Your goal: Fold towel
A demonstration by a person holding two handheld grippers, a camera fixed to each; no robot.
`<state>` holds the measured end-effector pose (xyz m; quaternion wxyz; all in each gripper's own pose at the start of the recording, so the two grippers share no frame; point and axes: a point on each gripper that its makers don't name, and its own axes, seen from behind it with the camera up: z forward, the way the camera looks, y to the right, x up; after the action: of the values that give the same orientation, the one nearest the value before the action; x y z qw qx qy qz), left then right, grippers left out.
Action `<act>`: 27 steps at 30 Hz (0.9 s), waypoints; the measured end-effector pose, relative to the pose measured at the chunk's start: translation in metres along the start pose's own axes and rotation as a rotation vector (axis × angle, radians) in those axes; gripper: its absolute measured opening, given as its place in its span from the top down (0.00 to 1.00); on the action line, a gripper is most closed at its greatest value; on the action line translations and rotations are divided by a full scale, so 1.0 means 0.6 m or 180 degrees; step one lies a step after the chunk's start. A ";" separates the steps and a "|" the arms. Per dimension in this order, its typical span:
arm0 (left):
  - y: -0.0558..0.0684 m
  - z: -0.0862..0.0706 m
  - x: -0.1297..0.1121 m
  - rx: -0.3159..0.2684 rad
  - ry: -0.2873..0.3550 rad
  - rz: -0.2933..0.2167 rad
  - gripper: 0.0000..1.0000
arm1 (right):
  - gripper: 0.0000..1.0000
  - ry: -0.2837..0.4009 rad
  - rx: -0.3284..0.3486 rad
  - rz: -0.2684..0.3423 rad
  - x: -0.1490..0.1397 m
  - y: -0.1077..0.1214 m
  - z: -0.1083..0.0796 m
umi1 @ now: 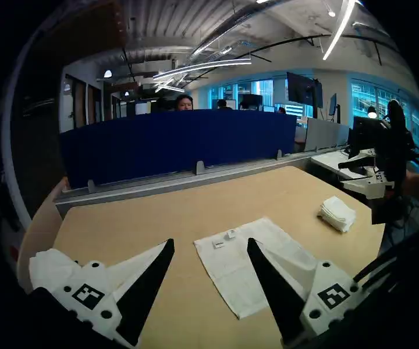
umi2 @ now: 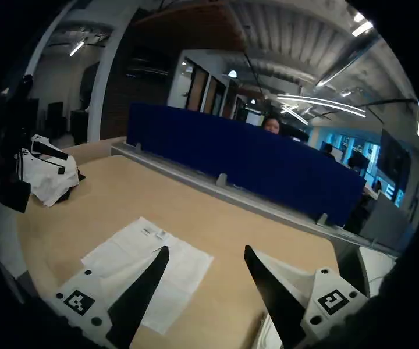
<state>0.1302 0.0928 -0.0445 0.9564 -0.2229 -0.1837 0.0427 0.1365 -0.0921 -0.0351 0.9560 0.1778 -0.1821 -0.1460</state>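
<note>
The left tongs (umi1: 209,241) and right tongs (umi2: 206,248) are hovering wide open and empty near the towel (umi1: 233,270), which is lying spread on the bench (umi1: 151,215), looking thin, limp and light, so pinching its two near corners is looking like the best hold

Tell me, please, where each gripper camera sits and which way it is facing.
Left gripper view: rides on the left gripper, low over the table, facing across the flat towel towards the blue partition; its own open fingers show, the right gripper far right.
Right gripper view: rides on the right gripper, facing the partition at a slant over the towel; its own open fingers show, the left gripper far left.
Shared: towel, table, partition.
</note>
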 end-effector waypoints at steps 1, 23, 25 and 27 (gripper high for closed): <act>0.001 0.001 -0.004 -0.0005 -0.0016 -0.0002 0.07 | 0.00 -0.0013 0.0010 0.0001 -0.004 -0.002 0.002; 0.058 0.058 -0.198 -0.0254 -0.0682 0.0099 0.07 | 0.00 -0.0491 0.0232 0.0085 -0.181 -0.047 0.053; 0.064 0.065 -0.219 -0.0288 -0.0778 0.0114 0.07 | 0.00 -0.0552 0.0264 0.0066 -0.200 -0.054 0.057; 0.071 0.072 -0.240 -0.0321 -0.0868 0.0129 0.07 | 0.00 -0.0625 0.0300 0.0053 -0.220 -0.061 0.061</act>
<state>-0.0193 0.1250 -0.0749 0.9091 -0.2665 -0.3094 0.0825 -0.0036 -0.0900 -0.0570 0.9253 0.2059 -0.2831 -0.1461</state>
